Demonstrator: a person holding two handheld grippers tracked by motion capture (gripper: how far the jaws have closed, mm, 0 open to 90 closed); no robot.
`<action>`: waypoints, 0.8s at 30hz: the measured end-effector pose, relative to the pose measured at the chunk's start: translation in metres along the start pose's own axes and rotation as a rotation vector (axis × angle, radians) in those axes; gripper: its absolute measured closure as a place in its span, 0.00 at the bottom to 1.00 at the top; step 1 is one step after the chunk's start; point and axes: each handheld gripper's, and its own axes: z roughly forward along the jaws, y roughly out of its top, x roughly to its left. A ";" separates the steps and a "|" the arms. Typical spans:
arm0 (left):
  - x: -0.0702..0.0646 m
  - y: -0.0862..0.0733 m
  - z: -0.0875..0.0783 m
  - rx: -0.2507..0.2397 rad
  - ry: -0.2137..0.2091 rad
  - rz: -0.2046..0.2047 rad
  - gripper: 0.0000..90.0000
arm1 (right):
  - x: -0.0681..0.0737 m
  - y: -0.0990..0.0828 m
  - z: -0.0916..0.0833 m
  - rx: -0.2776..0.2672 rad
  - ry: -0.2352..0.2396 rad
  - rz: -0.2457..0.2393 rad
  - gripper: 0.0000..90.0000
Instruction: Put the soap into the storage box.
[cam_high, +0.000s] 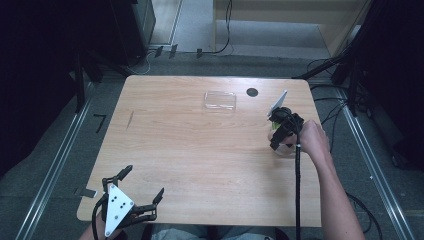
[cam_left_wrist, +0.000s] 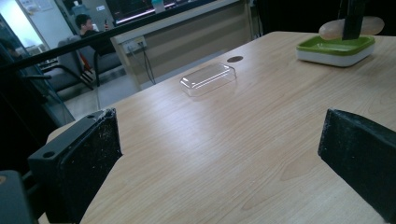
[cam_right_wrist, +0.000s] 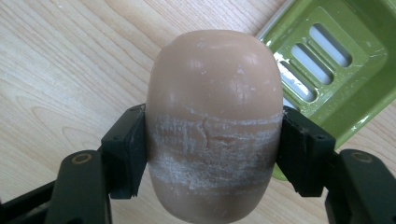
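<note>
The right tool (cam_right_wrist: 212, 158) clamps the soap bar (cam_right_wrist: 212, 121) across its middle; it looks hard, slippery, easily scored. The left tool (cam_high: 134, 192) rests released.

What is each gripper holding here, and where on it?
Right gripper: a bar of soap, clamped across its middle. Left gripper: open, holding nothing.

You get dim, even overhead light on the table (cam_high: 200, 150), with black surroundings at both sides. Glare streaks the clear lid (cam_left_wrist: 208, 78); the soap (cam_right_wrist: 212, 126) is sharp, the near jaws slightly soft.
</note>
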 end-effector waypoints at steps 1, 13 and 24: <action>0.000 0.000 0.000 0.000 0.000 0.000 0.00 | -0.001 0.000 0.000 0.002 -0.002 0.004 0.37; 0.000 0.000 0.000 0.000 0.000 0.000 0.00 | -0.011 -0.002 0.002 -0.013 -0.005 0.035 0.38; 0.000 0.000 0.000 0.001 0.002 0.000 0.00 | -0.020 -0.002 0.005 -0.025 -0.012 0.068 0.37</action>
